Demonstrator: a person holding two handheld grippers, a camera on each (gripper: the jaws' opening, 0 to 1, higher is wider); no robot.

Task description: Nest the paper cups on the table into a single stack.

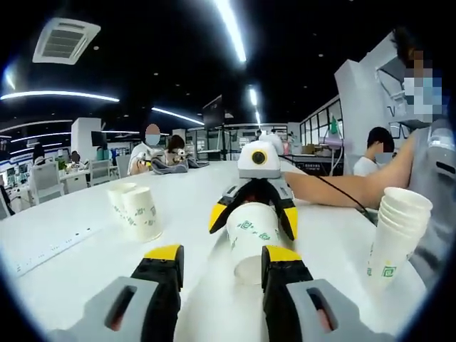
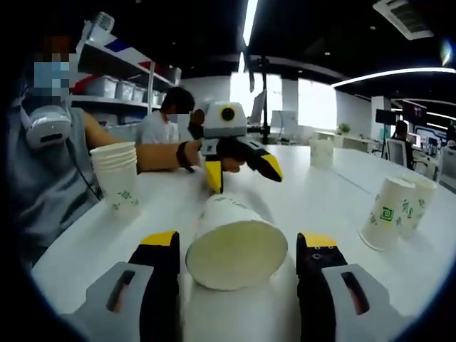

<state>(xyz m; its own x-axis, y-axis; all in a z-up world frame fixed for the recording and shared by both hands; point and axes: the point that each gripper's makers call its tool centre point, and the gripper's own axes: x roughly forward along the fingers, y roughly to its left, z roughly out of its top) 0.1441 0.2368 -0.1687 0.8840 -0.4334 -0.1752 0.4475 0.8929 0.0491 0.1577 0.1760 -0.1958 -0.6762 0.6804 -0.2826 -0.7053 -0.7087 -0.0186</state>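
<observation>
A white paper cup (image 1: 249, 239) with green print lies on its side on the white table (image 1: 71, 228), its narrow base toward my left gripper (image 1: 222, 255). That gripper is open, with the cup's base close to its right jaw. My right gripper (image 1: 253, 214) reaches in from across the table, its yellow-tipped jaws on either side of the cup's wide end. In the right gripper view the cup (image 2: 235, 249) shows its wide mouth between the jaws of my right gripper (image 2: 239, 244), with a slim gap on each side. My left gripper (image 2: 242, 171) hangs open beyond it.
A nested stack of cups (image 1: 399, 228) (image 2: 117, 174) stands beside a seated person's forearm (image 1: 335, 189). Two more cups (image 1: 139, 210) (image 2: 395, 210) stand close together on the other side. A further cup (image 2: 322, 152) stands far back. People sit at distant tables.
</observation>
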